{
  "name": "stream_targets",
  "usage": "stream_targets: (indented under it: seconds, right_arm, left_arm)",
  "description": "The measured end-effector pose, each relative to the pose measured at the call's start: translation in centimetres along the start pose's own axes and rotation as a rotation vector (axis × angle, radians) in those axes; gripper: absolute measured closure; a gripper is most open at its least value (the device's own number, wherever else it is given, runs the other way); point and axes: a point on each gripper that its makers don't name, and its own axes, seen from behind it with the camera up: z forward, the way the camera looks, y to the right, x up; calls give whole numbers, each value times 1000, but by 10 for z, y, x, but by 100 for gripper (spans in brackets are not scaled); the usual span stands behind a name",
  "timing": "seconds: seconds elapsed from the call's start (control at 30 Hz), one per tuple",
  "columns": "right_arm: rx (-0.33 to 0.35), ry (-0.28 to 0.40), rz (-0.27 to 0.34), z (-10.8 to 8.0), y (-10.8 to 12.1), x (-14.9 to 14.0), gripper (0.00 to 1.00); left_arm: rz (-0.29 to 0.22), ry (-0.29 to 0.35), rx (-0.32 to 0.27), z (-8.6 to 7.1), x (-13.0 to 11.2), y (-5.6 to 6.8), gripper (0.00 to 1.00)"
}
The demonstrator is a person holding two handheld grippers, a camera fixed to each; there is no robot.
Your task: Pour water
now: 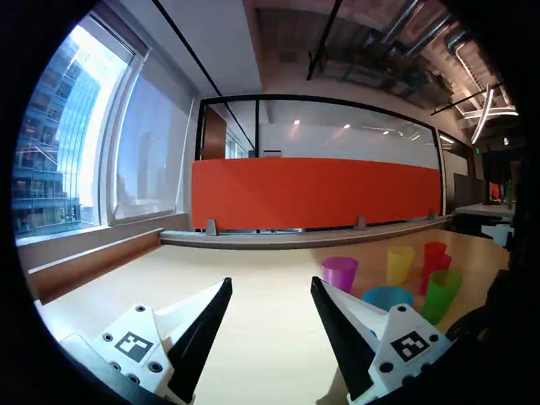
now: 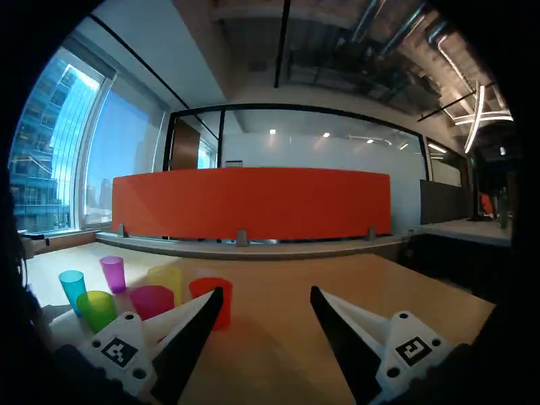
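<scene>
Ok so both claws are just hanging above a light wood table (image 1: 256, 337), neither one gripping anything. The left claw (image 1: 271, 281) has its two black-edged fingers spread wide with only bare tabletop showing between them, and it's the same with the right claw (image 2: 266, 290), spread apart and holding nothing. The stuff for the job is a bunch of six coloured plastic cups standing upright, close together on the table. From the left gripper view they sit off to the right: the purple cup (image 1: 339, 272) is just past the right fingertip, the blue cup (image 1: 387, 297) is partly tucked behind that same finger, and the green cup (image 1: 442, 293) is beside the blue one. The yellow cup (image 1: 399, 263) is farther back, and the red cup (image 1: 435, 250) is next to it with a pink cup (image 1: 443, 264) pressed up against it. From the right gripper view the same bunch is down on the left, with the red one right behind the left fingertip. I can't tell if any of the cups has water in it. Past the far edge of the table there's a long orange divider panel (image 1: 317, 192) with glass above it. Big windows (image 1: 67, 148) run along the left side, looking out on tall buildings.
</scene>
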Motion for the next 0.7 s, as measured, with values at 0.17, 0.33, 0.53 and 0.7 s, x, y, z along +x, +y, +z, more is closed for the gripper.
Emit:
stream_targets:
  seconds: [0.17, 0.33, 0.53, 0.7]
  right_arm:
    - [0, -2, 1, 1, 0, -1, 0]
    - [0, -3, 1, 1, 0, -1, 0]
    - [0, -3, 0, 1, 0, -1, 0]
    - [0, -3, 0, 1, 0, -1, 0]
  left_arm:
    - [0, 0, 0, 0, 0, 0, 14]
    - [0, 0, 0, 0, 0, 0, 14]
    - [0, 0, 0, 0, 0, 0, 14]
    - [0, 0, 0, 0, 0, 0, 14]
